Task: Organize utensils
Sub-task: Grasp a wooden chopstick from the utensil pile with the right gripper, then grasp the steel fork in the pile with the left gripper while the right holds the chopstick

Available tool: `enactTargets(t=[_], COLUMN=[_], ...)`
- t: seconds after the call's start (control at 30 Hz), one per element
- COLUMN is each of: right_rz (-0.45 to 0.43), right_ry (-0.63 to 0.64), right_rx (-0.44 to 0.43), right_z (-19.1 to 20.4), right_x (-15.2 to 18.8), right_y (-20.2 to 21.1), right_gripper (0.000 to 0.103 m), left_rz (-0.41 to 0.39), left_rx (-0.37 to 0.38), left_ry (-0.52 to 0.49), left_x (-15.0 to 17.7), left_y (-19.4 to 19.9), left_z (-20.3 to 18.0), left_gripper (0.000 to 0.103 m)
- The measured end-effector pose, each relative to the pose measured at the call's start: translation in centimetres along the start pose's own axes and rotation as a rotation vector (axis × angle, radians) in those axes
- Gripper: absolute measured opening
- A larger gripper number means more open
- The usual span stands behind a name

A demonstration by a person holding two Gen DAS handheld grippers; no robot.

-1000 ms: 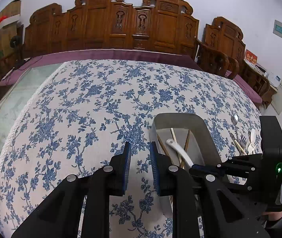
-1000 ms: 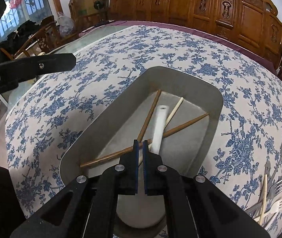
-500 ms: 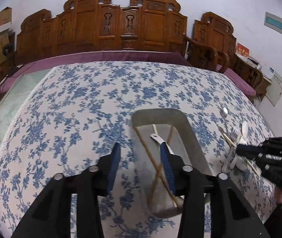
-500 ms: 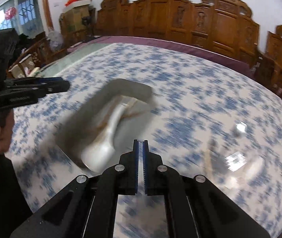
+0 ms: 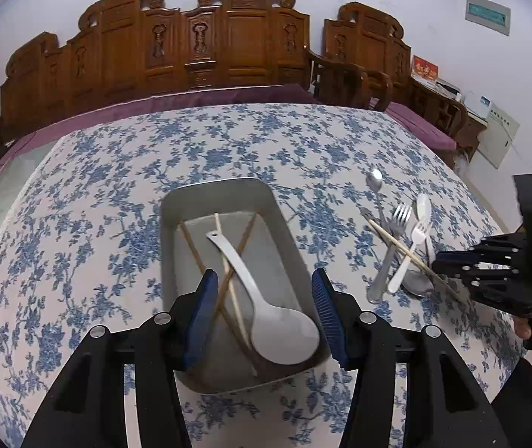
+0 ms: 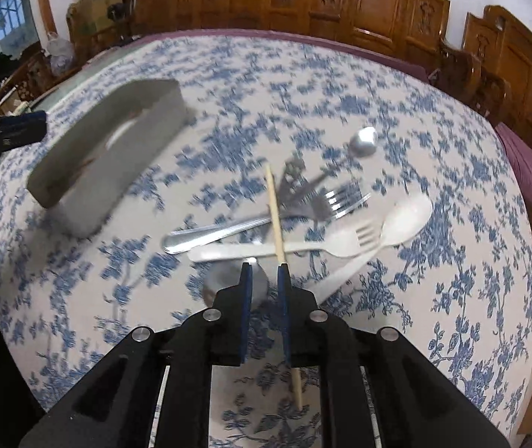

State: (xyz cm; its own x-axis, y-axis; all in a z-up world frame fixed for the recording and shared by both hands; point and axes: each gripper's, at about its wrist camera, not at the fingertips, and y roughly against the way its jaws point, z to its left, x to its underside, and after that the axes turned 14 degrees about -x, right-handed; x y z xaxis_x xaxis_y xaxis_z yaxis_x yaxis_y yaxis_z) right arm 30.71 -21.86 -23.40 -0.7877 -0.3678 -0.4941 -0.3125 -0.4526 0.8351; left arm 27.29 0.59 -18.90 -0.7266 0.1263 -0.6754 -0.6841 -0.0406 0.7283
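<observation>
A grey metal tray (image 5: 176, 231) lies on the flowered cloth and holds a white rice paddle (image 5: 262, 298) and several chopsticks (image 5: 195, 250). My left gripper (image 5: 262, 311) is open wide above the tray's near end, empty. To the right lies a pile of utensils: a light chopstick (image 6: 274, 216), metal forks (image 6: 335, 201), a white plastic fork (image 6: 284, 249), a white spoon (image 6: 404, 220) and a metal spoon (image 6: 363, 142). My right gripper (image 6: 264, 272) is open a little, low over the pile, its right finger beside the chopstick. It also shows in the left wrist view (image 5: 449, 261).
The tray shows blurred at the left in the right wrist view (image 6: 79, 171). Carved wooden chairs (image 5: 228, 44) stand behind the table. The table's right edge (image 5: 490, 205) is near the pile.
My right gripper has swung from the tray to the utensil pile and opened slightly. My left gripper has opened wide and moved over the tray's near end.
</observation>
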Motion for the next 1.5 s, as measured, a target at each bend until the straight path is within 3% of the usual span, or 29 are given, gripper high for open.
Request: enactTargets(t=[0.5, 0.57, 0.67, 1.03, 1.5], right_rz=[0.071, 0.066, 0.045, -0.058, -0.138], right_ry=[-0.028, -0.019, 0.005, -0.034, -0.083], right_rx=[-0.016, -0.030, -0.018, -0.053, -0.050], right_z=[-1.4, -1.2, -0.7, -0.8, -1.5], right_x=[-0.4, -0.2, 0.1, 1.2, 3.9], right_y=[-2.6, -2.6, -2.3, 2.3, 7.3], right_gripper=[0.015, 0.008, 0.006, 0.006, 0.006], left_rz=[0.003, 0.003, -0.005, -0.005, 0.089], left_rx=[0.016, 0.009, -0.008, -0.020, 0.074], left_ry=[-0.038, -0.039, -0.048, -0.094, -0.162], left_x=[1.2, 1.5, 1.9, 2.0, -0.2], left_y=[0.5, 0.5, 0.6, 1.2, -2.9], left_z=[-3.2, -3.5, -3.9, -7.2, -14.6], left_gripper=[0.050, 0.050, 0.050, 0.050, 0.049])
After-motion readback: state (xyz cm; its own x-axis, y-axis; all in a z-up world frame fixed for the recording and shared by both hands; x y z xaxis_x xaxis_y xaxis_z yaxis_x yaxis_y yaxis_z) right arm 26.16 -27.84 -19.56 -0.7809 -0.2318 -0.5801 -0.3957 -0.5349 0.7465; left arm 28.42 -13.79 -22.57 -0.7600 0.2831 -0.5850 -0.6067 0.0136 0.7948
